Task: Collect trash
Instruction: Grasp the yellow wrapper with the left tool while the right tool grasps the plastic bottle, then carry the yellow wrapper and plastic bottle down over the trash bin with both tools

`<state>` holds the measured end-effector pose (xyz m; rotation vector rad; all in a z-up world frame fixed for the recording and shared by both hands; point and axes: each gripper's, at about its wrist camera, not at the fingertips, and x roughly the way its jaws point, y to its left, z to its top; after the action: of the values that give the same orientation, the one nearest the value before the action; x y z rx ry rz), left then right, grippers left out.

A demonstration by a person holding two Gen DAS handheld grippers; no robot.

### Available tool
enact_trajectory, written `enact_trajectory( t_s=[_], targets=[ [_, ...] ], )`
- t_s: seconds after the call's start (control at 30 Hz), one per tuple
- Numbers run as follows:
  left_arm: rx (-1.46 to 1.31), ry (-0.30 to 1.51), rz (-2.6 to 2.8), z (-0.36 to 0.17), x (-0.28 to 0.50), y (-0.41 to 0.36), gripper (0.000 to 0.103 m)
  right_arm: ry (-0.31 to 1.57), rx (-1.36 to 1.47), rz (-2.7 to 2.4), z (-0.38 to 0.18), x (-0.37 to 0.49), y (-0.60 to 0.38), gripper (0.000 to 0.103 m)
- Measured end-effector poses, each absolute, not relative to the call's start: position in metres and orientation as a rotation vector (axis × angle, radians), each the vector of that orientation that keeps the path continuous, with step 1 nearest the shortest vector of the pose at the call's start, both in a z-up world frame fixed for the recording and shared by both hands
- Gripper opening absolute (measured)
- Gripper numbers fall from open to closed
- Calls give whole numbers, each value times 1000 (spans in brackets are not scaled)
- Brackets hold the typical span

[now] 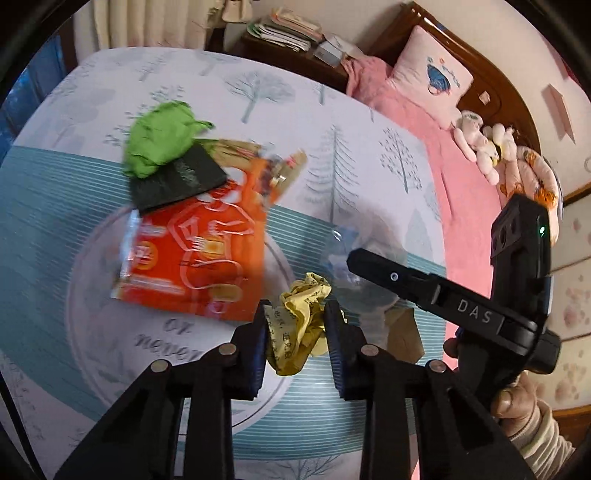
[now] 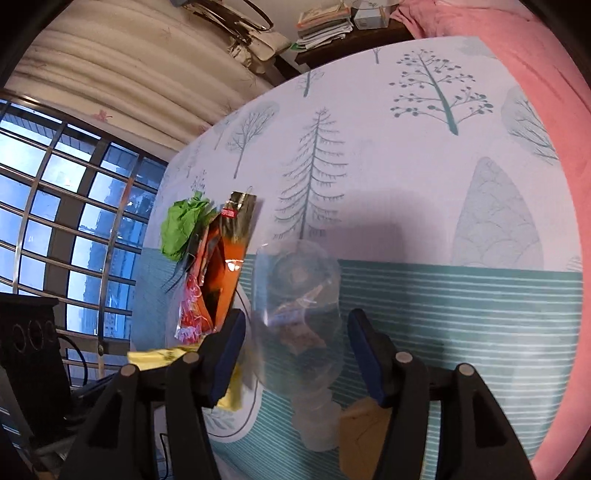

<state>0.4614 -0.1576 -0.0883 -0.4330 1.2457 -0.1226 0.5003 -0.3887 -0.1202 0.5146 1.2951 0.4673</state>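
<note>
My left gripper (image 1: 297,312) is shut on a crumpled yellow paper (image 1: 299,325), both blue pads pressing its sides just above the bedsheet. A clear plastic bottle (image 2: 295,314) lies on the sheet between the fingers of my right gripper (image 2: 295,343), which stands open with a small gap on each side of the bottle. In the left wrist view the bottle (image 1: 341,251) shows under the right gripper's black finger (image 1: 388,275). An orange snack wrapper (image 1: 192,266), a dark packet (image 1: 177,179) and a green crumpled bag (image 1: 159,140) lie together beyond.
A brown cardboard piece (image 2: 362,435) lies beside the bottle's neck. The tree-print sheet (image 1: 332,110) meets a pink blanket (image 1: 454,206) with a pillow (image 1: 428,81) and soft toys at the right. A nightstand with papers (image 1: 288,33) stands behind the bed. A barred window (image 2: 55,206) is at the left.
</note>
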Motion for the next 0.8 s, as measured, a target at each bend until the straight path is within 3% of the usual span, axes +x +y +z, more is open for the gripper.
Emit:
enact_trajectory(
  t_s=[0.07, 0.43, 0.8],
  targets=[
    [-442, 1237, -99, -85, 459, -148, 27, 1277, 518, 470, -119, 498, -385, 47],
    [-411, 1199, -82, -62, 411, -111, 27, 1166, 468, 501, -73, 457, -358, 45],
    [-327, 1117, -221, -10, 312, -63, 27, 1085, 452, 440, -14, 339, -314, 45]
  ],
)
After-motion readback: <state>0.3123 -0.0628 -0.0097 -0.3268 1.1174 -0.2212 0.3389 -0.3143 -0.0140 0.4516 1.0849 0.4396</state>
